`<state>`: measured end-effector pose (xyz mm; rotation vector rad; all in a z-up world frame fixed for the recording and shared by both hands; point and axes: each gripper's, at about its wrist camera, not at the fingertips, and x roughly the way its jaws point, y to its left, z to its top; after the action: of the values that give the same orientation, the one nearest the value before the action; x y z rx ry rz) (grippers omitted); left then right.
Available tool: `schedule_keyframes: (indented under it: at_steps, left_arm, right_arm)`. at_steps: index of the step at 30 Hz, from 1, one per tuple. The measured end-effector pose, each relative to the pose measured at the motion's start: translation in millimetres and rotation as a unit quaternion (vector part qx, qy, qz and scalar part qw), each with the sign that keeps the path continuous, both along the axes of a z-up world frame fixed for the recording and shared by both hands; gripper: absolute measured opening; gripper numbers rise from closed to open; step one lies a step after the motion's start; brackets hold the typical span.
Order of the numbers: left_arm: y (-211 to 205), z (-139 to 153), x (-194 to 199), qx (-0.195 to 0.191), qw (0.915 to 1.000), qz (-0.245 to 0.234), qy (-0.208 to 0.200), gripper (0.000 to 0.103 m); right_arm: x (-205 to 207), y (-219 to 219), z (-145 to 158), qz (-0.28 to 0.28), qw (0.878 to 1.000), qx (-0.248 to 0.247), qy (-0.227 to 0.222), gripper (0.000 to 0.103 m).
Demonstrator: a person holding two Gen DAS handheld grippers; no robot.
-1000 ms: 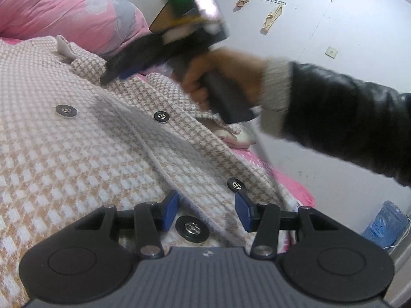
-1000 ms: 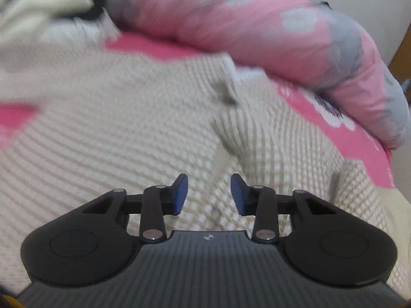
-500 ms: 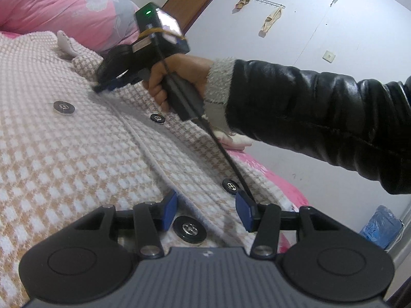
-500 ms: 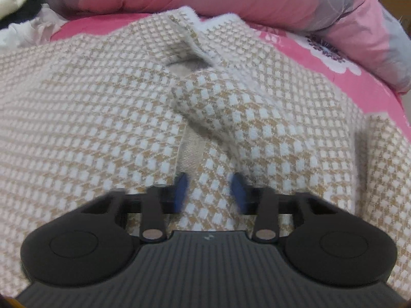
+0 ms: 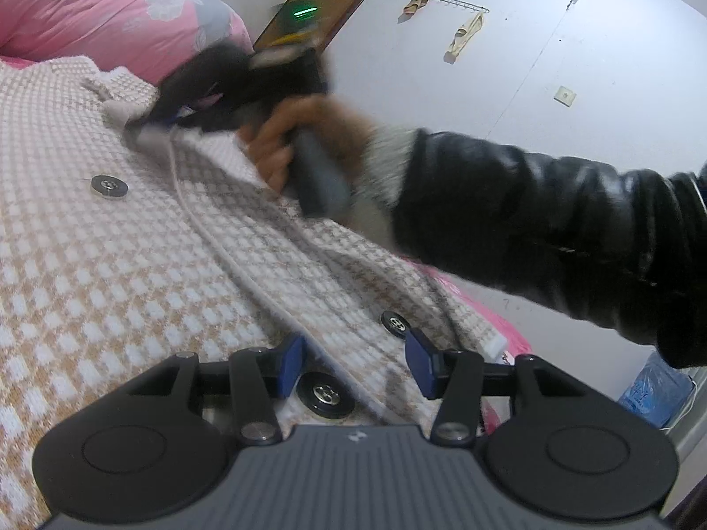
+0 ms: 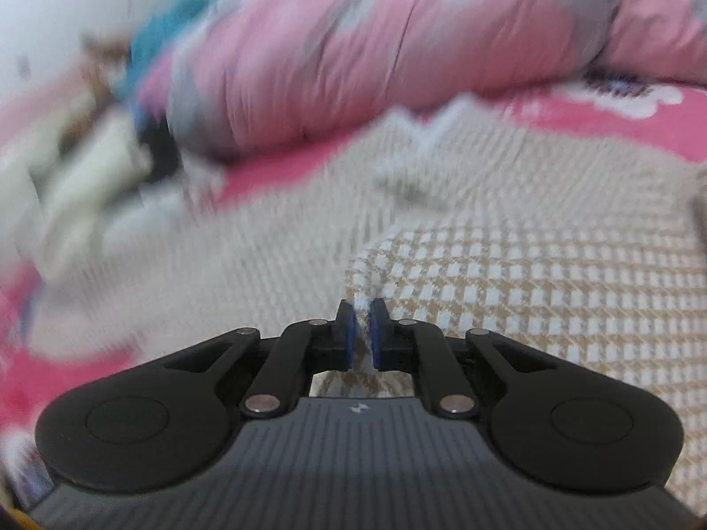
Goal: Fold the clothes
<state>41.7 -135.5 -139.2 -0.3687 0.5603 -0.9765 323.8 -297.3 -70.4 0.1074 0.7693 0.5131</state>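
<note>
So the checked coat (image 5: 110, 265) is lying spread on the bed (image 6: 618, 128), right gripper (image 6: 362, 331) is pinching its edge up near the collar, left gripper (image 5: 353, 366) is sitting apart over a button (image 5: 325, 395).

Pink duvet (image 6: 397, 57) behind the jacket (image 5: 110, 265); sleeve (image 5: 552, 221) across its right side.

right tool (image 6: 362, 324) has just closed, pinching the coat (image 6: 552, 274) edge.
</note>
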Motion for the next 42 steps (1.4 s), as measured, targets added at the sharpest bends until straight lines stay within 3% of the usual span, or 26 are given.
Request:
schedule_keyframes:
  at_steps: [2, 5, 6, 8, 10, 13, 19, 25, 29, 34, 37, 40, 42]
  left_arm:
    - [0.6, 0.0, -0.1, -0.001, 1.0000, 0.000, 0.001, 0.050]
    - [0.9, -0.4, 0.1, -0.003, 1.0000, -0.001, 0.002, 0.050]
    - [0.8, -0.5, 0.4, -0.003, 1.0000, -0.002, 0.002, 0.050]
    - [-0.1, -1.3, 1.5, -0.004, 1.0000, -0.002, 0.003, 0.050]
    - [-0.6, -1.0, 2.4, -0.004, 1.0000, -0.002, 0.003, 0.050]
    - [-0.4, -1.4, 2.7, -0.005, 1.0000, -0.002, 0.003, 0.050]
    - [1.9, -4.4, 3.6, -0.014, 0.9999, -0.004, 0.005, 0.050]
    - [3.1, -7.0, 6.5, -0.020, 0.9997, -0.007, 0.012, 0.050]
    - [3.1, -9.4, 7.5, -0.023, 0.9996, -0.007, 0.015, 0.050]
    - [2.0, -10.2, 6.7, -0.024, 0.9996, -0.007, 0.015, 0.050]
    - [2.3, -11.8, 9.7, -0.024, 0.9996, -0.007, 0.015, 0.050]
    - [2.4, -11.5, 9.2, -0.024, 0.9996, -0.006, 0.013, 0.050]
    - [3.2, -11.1, 9.2, -0.025, 0.9996, -0.007, 0.014, 0.050]
  right_arm:
    - [4.3, 16.7, -20.4, 0.013, 0.998, -0.053, 0.007, 0.008]
    - [3.3, 21.3, -18.2, 0.010, 0.998, -0.056, -0.006, 0.012]
    - [3.2, 22.6, -15.9, 0.012, 0.998, -0.056, -0.009, 0.020]
    - [2.5, 22.9, -2.4, 0.024, 0.998, -0.052, -0.010, 0.026]
    - [-3.4, 18.3, 19.2, 0.036, 0.998, -0.024, -0.038, 0.026]
    - [3.3, 9.3, 42.9, 0.012, 0.997, -0.003, -0.074, 0.027]
    - [78.9, 5.4, 27.1, -0.093, 0.992, -0.068, -0.044, 0.018]
    - [169.3, 26.0, 7.4, -0.132, 0.989, -0.058, -0.039, 0.016]
    - [203.9, 34.4, -14.6, -0.148, 0.987, -0.055, -0.033, 0.016]
    - [213.3, 41.7, -20.4, -0.159, 0.984, -0.065, -0.049, 0.015]
    - [208.0, 39.3, -8.9, -0.159, 0.984, -0.064, -0.049, 0.015]
    - [184.3, 26.2, 12.5, -0.162, 0.985, -0.014, -0.063, 0.017]
    - [159.7, 22.8, 25.1, -0.146, 0.987, -0.012, -0.070, 0.017]
